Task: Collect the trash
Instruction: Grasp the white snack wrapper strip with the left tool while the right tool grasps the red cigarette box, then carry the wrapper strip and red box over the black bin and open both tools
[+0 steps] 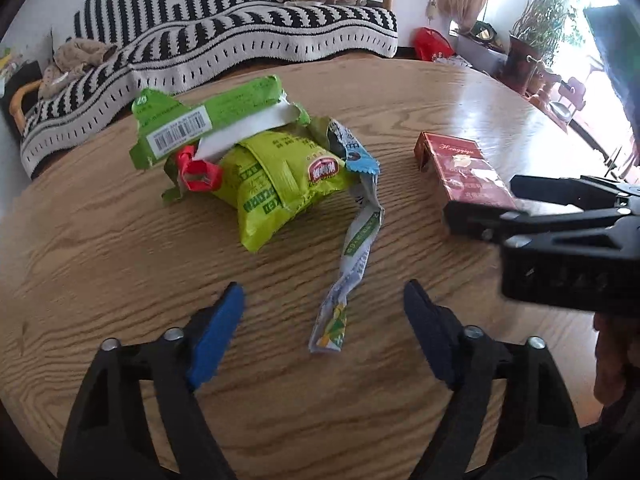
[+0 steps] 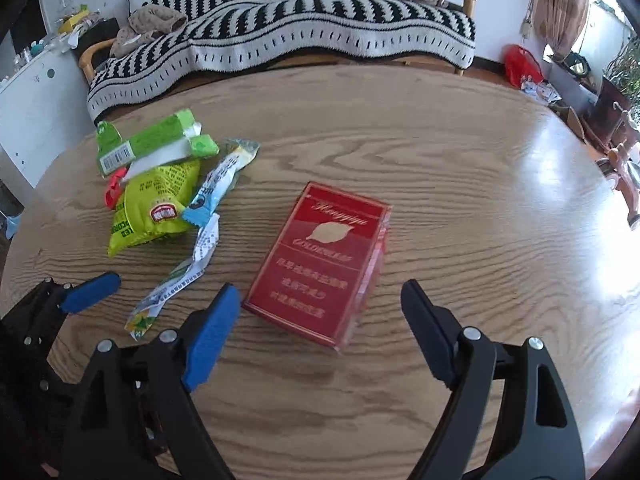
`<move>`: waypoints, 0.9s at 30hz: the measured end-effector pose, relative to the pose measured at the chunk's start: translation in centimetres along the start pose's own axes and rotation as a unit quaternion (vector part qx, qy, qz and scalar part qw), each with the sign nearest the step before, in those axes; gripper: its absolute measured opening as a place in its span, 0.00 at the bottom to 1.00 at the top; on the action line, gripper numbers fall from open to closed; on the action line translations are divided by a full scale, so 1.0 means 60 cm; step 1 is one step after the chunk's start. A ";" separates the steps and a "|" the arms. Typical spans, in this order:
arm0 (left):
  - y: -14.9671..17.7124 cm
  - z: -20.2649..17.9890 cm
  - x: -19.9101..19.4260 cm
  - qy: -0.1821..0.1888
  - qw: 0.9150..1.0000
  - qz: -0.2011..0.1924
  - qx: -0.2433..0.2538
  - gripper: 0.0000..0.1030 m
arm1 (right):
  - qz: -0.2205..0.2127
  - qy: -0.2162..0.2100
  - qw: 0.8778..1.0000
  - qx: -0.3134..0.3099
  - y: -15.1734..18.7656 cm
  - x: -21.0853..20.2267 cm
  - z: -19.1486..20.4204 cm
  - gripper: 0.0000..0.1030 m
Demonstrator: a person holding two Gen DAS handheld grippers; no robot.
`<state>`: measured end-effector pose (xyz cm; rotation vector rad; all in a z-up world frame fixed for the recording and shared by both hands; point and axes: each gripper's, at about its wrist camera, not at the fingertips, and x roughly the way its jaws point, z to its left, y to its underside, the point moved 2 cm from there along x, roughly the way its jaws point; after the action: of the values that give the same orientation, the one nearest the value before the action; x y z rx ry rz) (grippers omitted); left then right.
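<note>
Blue-padded fingers (image 1: 216,336) nearest the lens, belonging to left gripper (image 1: 324,292): jaws released and spread, clamping nothing. Hovers tilted down over wooden table (image 1: 100,240).

Ahead and left of those jaws, a heap of 4 pieces:
- green barcode wrapper (image 1: 180,128) on top
- red clip (image 1: 198,172) under its near edge
- yellow-green snack bag (image 1: 276,188) beneath
- blue scrap (image 1: 360,160) on the right flank

Straight ahead, twisted wrapper strip (image 1: 352,248). Near end lies in the gap between the 2 pads, untouched. Far end runs up against the bag.

Further right, right gripper (image 2: 320,288), likewise released and empty. Straddles the near end of red cigarette pack (image 2: 324,256), which lies flat on the table. Left pad sits just beside the pack's near corner; cannot tell whether touching.

Probable trouble from here:
- Closing too high on the strip would likely pinch air, since the strip lies thin and flat on the wood.
- Lifting the strip could drag the blue scrap or tip the heap, if the far end is caught under it.
- Closing off-centre on the pack may spin it away on the glossy tabletop.
- Could also bump each other, with both grippers working so near.
</note>
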<state>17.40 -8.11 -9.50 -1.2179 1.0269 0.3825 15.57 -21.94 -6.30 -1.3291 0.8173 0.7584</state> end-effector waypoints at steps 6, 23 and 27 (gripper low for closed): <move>-0.008 -0.012 -0.004 -0.022 1.000 -0.003 0.002 0.17 | 0.004 0.005 1.000 -0.001 -0.003 0.027 0.004 0.66; -0.018 -0.061 -0.057 0.005 1.000 -0.015 0.015 0.05 | -0.020 0.003 1.000 0.000 0.012 -0.059 -0.048 0.62; -0.026 -0.079 -0.082 0.017 0.999 -0.030 0.021 0.05 | -0.028 0.006 1.000 0.005 0.020 -0.088 -0.078 0.62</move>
<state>13.87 -11.61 -4.57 -1.2178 1.0202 0.2931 11.45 -26.56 -2.66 -1.3421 0.7897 0.7025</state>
